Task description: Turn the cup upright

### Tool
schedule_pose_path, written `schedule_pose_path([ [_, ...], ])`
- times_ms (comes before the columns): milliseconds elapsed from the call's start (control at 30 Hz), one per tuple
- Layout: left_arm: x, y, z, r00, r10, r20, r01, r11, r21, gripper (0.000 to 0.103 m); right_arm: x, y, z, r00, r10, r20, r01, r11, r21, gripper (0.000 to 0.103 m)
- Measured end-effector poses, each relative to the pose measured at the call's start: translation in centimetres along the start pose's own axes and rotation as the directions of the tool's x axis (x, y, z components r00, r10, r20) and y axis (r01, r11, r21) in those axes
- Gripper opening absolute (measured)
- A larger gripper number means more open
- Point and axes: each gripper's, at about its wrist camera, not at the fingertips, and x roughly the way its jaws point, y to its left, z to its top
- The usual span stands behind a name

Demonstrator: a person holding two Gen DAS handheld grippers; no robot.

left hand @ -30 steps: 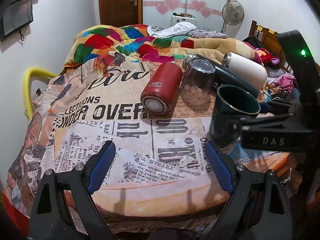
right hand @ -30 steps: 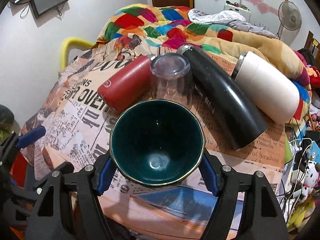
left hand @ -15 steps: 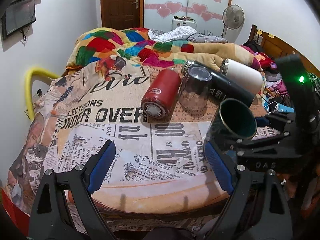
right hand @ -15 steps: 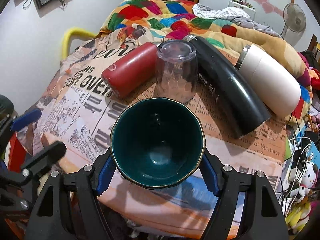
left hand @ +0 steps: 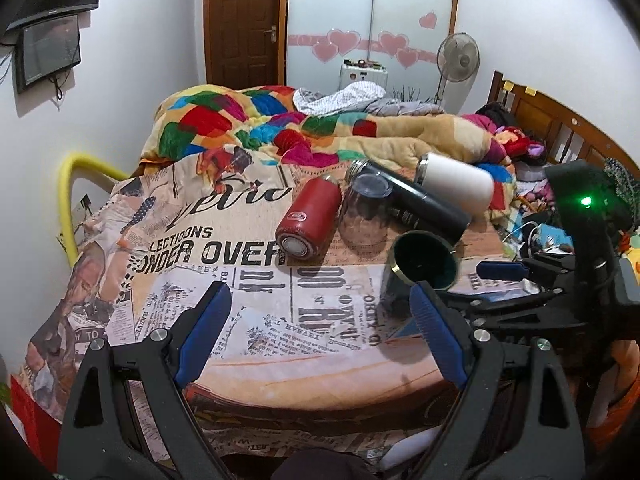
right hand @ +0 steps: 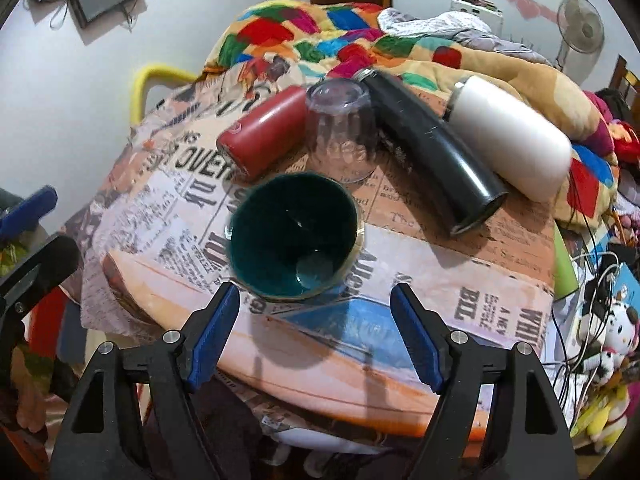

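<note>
Cup [left hand: 404, 276] base hidden behind hand-held gripper [left hand: 320, 332] finger (left view).

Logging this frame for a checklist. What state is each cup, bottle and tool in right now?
Green cup: mouth up, released, on the table.
Clear glass: upside down.
Red bottle: on its side.
Black flask: on its side.
White flask: on its side.
Right tool: open, empty.
Left tool: open, empty.

The newsprint-patterned cloth [left hand: 248, 264] carries the only clear lettering: "LECTIONS" and "ONDER OVER" in bold black, upside-down "00" and "nk" below. In the right wrist view it also shows "BILL" and "WHI". The red flask [left hand: 310, 220] bears a small logo, too small to read.
</note>
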Motion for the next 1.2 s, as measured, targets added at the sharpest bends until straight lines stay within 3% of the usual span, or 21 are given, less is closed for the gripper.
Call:
schedule_pose_path([
  [167, -3.8, -0.6, 1.1, 0.997, -0.022, 0.076, 0.023, 1.000, -0.017, 0.091, -5.0, -0.4, -0.2, 0.992, -0.015, 0.123, 0.012, 1.000, 0.026, 0.075],
  [300, -7.9, -1.5, 2.3, 0.983, -0.047, 0.175, 0.052, 0.998, -0.025, 0.091, -11.4, -0.4, -0.8, 0.957, -0.029, 0.287, 0.018, 0.999, 0.040, 0.075],
  [367, -10.2, -2.0, 2.8, 0.971, -0.061, 0.232, 0.068, 0.997, -0.022, 0.091, -14.6, -0.1, -1.2, 0.928, -0.037, 0.370, 0.024, 0.999, 0.041, 0.075],
  [500, -14.6, -3.2, 3.4, 0.937, -0.075, 0.342, 0.080, 0.997, -0.002, 0.091, -20.9, 0.9, -2.7, 0.848, -0.036, 0.529, 0.024, 0.999, 0.029, 0.075],
  [600, -18.1, -4.3, 3.3, 0.900, -0.057, 0.433, 0.054, 0.998, 0.019, 0.091, -24.9, 2.4, -4.1, 0.771, -0.040, 0.636, 0.044, 0.999, 0.009, 0.075],
  [733, -21.3, -5.3, 2.6, 0.854, -0.044, 0.519, 0.033, 0.999, 0.029, 0.094, -27.8, 3.9, -5.8, 0.690, -0.046, 0.723, 0.065, 0.998, 0.001, 0.078],
  [800, -22.3, -5.4, 2.2, 0.836, -0.039, 0.547, 0.027, 0.999, 0.030, 0.096, -28.4, 4.5, -6.4, 0.663, -0.045, 0.747, 0.068, 0.998, 0.001, 0.078],
  [967, -23.9, -6.0, 1.1, 0.809, 0.003, 0.588, -0.015, 1.000, 0.015, 0.101, -28.4, 5.0, -6.9, 0.632, -0.069, 0.772, 0.086, 0.996, 0.019, 0.086],
  [1200, -24.0, -5.8, 0.6, 0.810, 0.029, 0.586, -0.032, 0.999, -0.006, 0.103, -28.0, 4.7, -7.6, 0.629, -0.111, 0.770, 0.114, 0.992, 0.050, 0.103],
])
